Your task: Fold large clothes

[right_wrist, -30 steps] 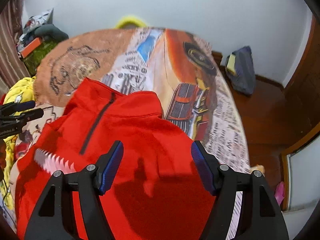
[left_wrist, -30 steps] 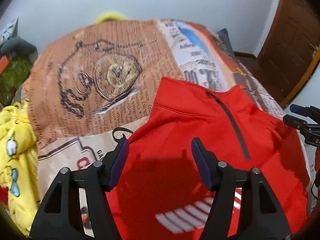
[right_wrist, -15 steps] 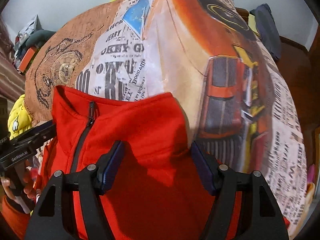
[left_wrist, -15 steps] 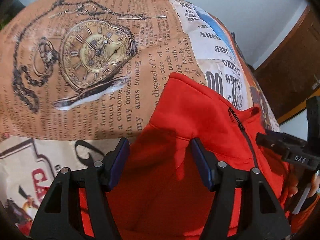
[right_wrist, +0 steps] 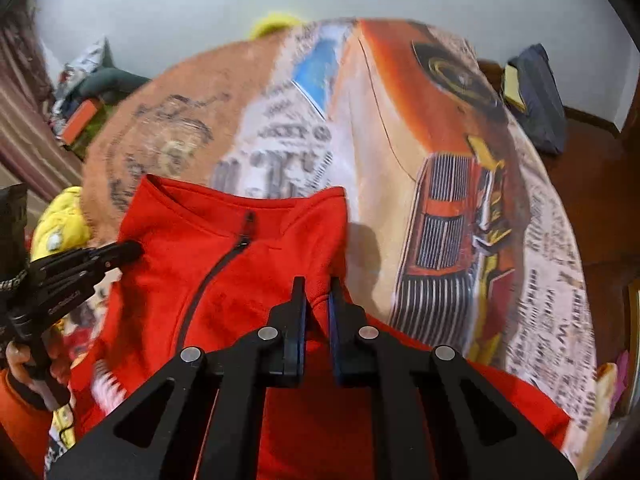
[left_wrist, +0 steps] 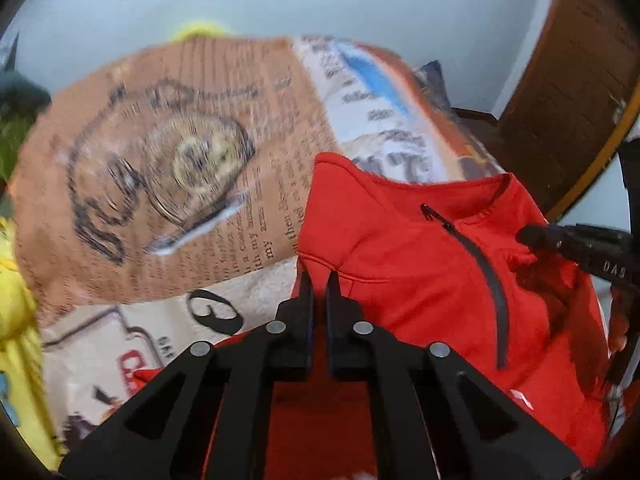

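A red zip-neck pullover (left_wrist: 420,264) lies on a bed with a printed cover (left_wrist: 180,184); it also shows in the right wrist view (right_wrist: 224,264). My left gripper (left_wrist: 319,280) is shut on the pullover's left shoulder just below the collar. My right gripper (right_wrist: 317,286) is shut on its right shoulder. Each gripper shows at the other view's edge: the right gripper (left_wrist: 532,236) in the left wrist view, the left gripper (right_wrist: 128,250) in the right wrist view. The lower part of the pullover is hidden under the grippers.
Yellow clothes (left_wrist: 16,320) lie at the bed's left side. A dark bag (right_wrist: 536,96) sits on the floor by the white wall. A wooden door (left_wrist: 576,80) stands at the right. Clutter (right_wrist: 88,96) is piled at the far left.
Both grippers have gone from open to shut on the pullover's shoulders. The views have pulled back and tilted up, and the collar now stands raised.
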`<state>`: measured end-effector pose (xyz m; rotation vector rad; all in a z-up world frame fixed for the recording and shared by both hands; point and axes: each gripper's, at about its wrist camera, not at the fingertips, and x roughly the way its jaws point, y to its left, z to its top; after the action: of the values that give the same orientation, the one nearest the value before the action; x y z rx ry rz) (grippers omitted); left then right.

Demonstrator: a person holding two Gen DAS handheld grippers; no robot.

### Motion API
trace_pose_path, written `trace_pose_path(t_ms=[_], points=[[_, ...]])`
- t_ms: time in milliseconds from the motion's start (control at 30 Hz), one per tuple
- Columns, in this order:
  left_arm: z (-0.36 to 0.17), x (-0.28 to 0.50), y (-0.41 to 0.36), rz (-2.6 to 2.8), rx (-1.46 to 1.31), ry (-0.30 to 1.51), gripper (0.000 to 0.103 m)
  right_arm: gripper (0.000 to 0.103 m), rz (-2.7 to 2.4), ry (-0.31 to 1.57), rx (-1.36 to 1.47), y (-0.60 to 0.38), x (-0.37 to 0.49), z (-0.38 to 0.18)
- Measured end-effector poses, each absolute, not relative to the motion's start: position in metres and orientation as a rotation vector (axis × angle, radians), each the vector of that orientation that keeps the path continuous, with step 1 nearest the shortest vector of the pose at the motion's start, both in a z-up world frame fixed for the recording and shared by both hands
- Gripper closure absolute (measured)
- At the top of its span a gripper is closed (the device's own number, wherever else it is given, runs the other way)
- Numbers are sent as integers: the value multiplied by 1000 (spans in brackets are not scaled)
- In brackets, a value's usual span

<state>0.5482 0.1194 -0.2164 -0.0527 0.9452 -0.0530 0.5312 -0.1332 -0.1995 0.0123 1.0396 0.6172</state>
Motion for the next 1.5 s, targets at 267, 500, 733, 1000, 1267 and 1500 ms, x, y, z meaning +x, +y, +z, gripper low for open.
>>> trace_pose_path(t_ms=[267,500,733,1000,1267,1500], points=[[-164,464,91,-100,54,871,100,95,675,925,-62,-137,457,-152],[-166,389,74,-133,87,891,100,95,710,926,-102,-146,398,-138],[-207,351,59,-134,127,979,100,95,703,1050,-96,-157,364,-180],[-256,317,55,-104,177,1092,100,88,687,1182,-34,-175,334,-207],[-231,292,77,-96,84,1069,98,87,739,1173,58,-198,317,-182],[-173,299,89,-69,55,945,95,87,713,1043,47,-199,321,-140]])
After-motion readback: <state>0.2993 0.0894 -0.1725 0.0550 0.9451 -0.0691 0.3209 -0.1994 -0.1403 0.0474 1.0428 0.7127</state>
